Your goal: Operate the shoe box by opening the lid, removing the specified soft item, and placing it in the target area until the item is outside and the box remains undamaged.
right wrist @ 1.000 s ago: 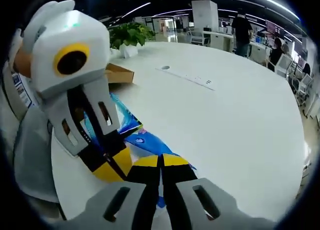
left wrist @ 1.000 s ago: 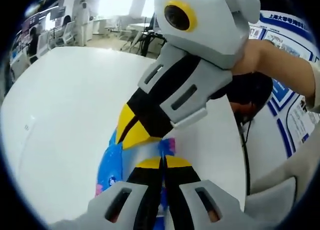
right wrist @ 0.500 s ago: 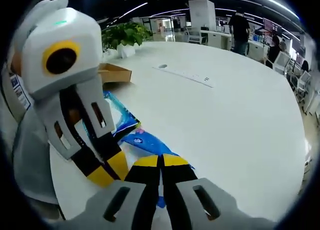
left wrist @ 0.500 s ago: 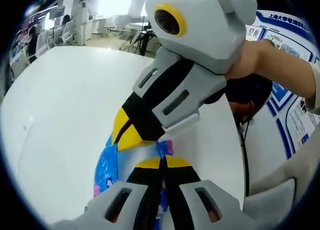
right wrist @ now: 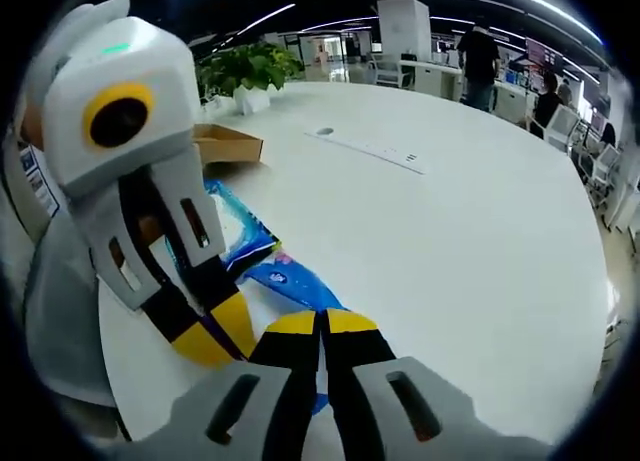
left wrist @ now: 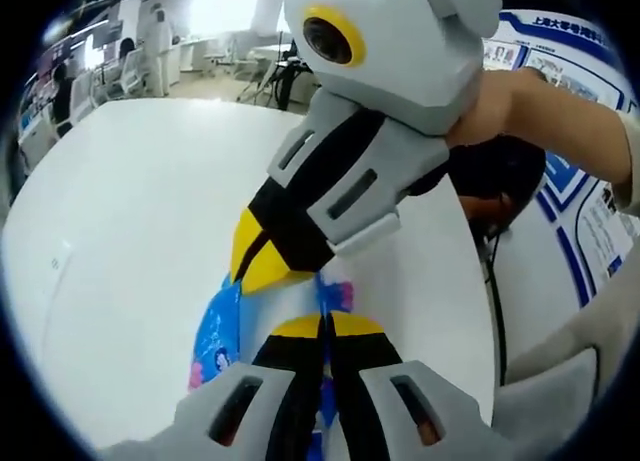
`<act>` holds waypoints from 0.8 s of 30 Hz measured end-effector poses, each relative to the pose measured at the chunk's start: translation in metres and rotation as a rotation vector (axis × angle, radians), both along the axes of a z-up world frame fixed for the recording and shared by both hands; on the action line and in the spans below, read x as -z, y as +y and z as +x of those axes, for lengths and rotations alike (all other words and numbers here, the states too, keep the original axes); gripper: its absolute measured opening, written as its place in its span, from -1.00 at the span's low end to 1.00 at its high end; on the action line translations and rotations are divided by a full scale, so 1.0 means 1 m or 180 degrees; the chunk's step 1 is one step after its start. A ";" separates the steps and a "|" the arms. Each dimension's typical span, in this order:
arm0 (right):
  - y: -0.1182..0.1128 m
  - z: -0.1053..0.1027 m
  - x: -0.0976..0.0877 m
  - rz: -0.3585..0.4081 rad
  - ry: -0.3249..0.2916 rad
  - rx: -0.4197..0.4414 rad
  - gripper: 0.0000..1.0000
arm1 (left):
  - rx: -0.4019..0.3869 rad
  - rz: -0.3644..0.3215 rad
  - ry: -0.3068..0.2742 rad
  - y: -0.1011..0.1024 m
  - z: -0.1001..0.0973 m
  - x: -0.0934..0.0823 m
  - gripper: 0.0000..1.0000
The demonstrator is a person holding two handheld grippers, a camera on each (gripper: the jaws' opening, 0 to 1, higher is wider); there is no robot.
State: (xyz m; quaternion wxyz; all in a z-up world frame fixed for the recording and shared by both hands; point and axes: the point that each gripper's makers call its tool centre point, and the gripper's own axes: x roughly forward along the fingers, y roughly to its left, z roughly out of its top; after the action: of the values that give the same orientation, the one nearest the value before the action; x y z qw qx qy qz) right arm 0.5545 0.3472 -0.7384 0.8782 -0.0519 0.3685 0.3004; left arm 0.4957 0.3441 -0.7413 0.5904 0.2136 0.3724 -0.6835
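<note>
Trouble from here, as I judge it, is a tear or a slip: both of my grippers are pinched onto one thin, glossy blue plastic pack with cartoon print and a pink edge (left wrist: pixel 222 333), and if I pull my hands apart or twist them unevenly the film could split or slide out of one pinch.

From the left gripper view, my left gripper (left wrist: pixel 327 326) has its yellow-tipped jaws pressed together with no gap, and the pack's edge runs down between them, so I read it as clamped on the pack. The right gripper (left wrist: pixel 262 269) reaches in from above, its yellow tips closed and touching the pack just beside my own. The pack hangs over the white round table (left wrist: pixel 120 211); I cannot tell whether it rests on it. A hand (left wrist: pixel 500 106) holds the right gripper's body.

From the right gripper view, my right gripper (right wrist: pixel 322 326) also has its jaws fully together, with the blue pack (right wrist: pixel 285 276) coming out ahead of them, so it too grips the pack. The left gripper (right wrist: pixel 215 336) comes in from the left with its tips closed at the same film. The brown cardboard shoe box (right wrist: pixel 228 144) sits farther back on the table (right wrist: pixel 470 211), near a potted green plant (right wrist: pixel 250 69), well apart from the pack. The soft item is therefore already outside the box. A careless swing of the left gripper toward that box could still knock it.
</note>
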 end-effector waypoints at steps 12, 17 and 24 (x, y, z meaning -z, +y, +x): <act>-0.001 0.001 -0.001 -0.0029 -0.0012 0.0009 -0.97 | 0.0014 -0.0006 -0.0030 -0.001 0.000 -0.001 -1.00; -0.004 -0.002 -0.002 -0.0052 -0.0004 0.0018 -0.91 | 0.0019 -0.0022 -0.0039 -0.002 -0.001 -0.004 -0.94; -0.002 -0.005 -0.009 -0.0073 -0.0027 -0.0001 -0.84 | 0.0042 -0.0020 -0.0118 0.002 0.000 -0.009 -0.84</act>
State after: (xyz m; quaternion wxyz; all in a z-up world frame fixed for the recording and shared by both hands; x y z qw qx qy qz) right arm 0.5491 0.3449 -0.7293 0.8791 -0.0633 0.3681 0.2960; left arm 0.4958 0.3463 -0.7324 0.5934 0.2268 0.3578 -0.6844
